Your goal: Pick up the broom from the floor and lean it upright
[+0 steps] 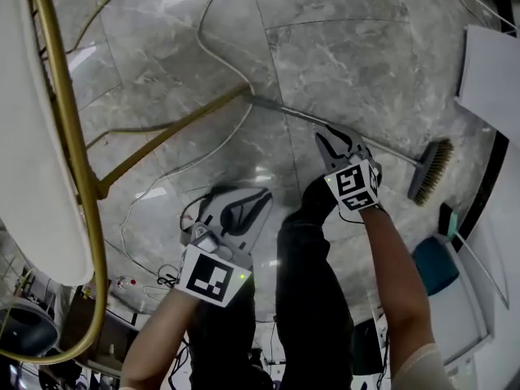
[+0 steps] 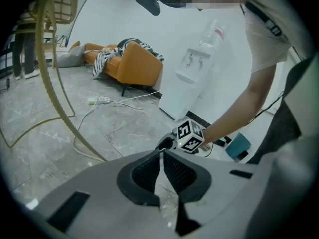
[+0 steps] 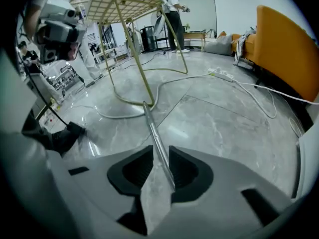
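The broom lies flat on the grey marble floor. Its thin metal handle (image 1: pixel 292 114) runs from the gold frame at the middle to the bristle head (image 1: pixel 431 169) at the right. My right gripper (image 1: pixel 335 136) hangs over the handle's middle, pointing steeply down. In the right gripper view the handle (image 3: pixel 152 128) passes between the jaws of the right gripper (image 3: pixel 158 151), which stand open and do not press on it. My left gripper (image 1: pixel 240 197) is lower left of it, away from the broom. In its own view the left gripper (image 2: pixel 160 153) is shut and empty.
A gold wire chair frame (image 1: pixel 162 136) with a white seat (image 1: pixel 32 136) stands at the left, its leg touching the handle's end. A white cable (image 1: pixel 219 55) loops over the floor. A dark shoe (image 1: pixel 313 197) stands between the grippers. An orange armchair (image 2: pixel 134 63) and a water dispenser (image 2: pixel 192 63) stand beyond.
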Motion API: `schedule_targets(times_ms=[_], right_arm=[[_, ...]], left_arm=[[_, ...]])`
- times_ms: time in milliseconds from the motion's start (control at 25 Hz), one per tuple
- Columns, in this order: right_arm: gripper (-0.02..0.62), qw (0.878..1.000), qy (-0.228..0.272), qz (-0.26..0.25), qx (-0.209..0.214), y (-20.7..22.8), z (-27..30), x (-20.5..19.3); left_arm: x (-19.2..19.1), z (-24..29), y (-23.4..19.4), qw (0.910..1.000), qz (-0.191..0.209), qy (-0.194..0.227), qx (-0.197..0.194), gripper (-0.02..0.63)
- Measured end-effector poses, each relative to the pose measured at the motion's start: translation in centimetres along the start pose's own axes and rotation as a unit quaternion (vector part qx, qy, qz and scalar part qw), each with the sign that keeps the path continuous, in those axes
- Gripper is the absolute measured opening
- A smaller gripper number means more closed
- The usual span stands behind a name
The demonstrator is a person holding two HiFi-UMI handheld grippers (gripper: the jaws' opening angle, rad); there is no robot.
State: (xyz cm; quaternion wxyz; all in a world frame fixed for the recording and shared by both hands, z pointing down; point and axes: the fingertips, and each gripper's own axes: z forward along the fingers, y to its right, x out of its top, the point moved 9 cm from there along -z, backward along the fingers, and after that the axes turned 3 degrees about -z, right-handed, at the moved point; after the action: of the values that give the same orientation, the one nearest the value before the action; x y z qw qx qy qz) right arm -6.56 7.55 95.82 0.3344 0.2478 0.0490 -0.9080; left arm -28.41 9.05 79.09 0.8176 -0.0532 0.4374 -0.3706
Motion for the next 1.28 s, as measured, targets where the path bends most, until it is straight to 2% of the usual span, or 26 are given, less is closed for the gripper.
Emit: schedule_targets(times_ms=[280,480,720,920,1120,1280], right_arm=[[0.111,0.998,-0.042,-0.037,0.002,0.6,4.5,-3.4],[0.126,0.995,-0.050,-0.082,0.032,0.7,6.4,-3.3],[0.091,0.987,-0.057,-0.141,0.053,0.9,6.1,-3.0],[0.089,0.989,-0.027,-0.141,0.017,1.2,0.1,-0.6],[0.087,0.989,-0.009,-0.146,-0.009,2.6,-8.7,1.8],[0.086,0.990,-0.005,-0.138,-0.030,4.2,-15.0,3.0]], left_arm=[[-2.0,1.6,-1.3,0.9998,0.012,-0.007,-0.012,0.025],[-1.9,2.4,-2.5,0.9997,0.017,-0.011,-0.014,0.025],[-1.4,2.0,-3.2,1.0000,-0.001,0.006,0.005,0.025],[-0.3,-0.5,-0.7,0.9995,-0.028,0.006,0.011,0.025],[3.5,-2.9,4.4,0.9995,-0.026,-0.013,-0.010,0.025],[7.7,-4.2,8.5,0.9994,-0.006,-0.019,-0.027,0.025]])
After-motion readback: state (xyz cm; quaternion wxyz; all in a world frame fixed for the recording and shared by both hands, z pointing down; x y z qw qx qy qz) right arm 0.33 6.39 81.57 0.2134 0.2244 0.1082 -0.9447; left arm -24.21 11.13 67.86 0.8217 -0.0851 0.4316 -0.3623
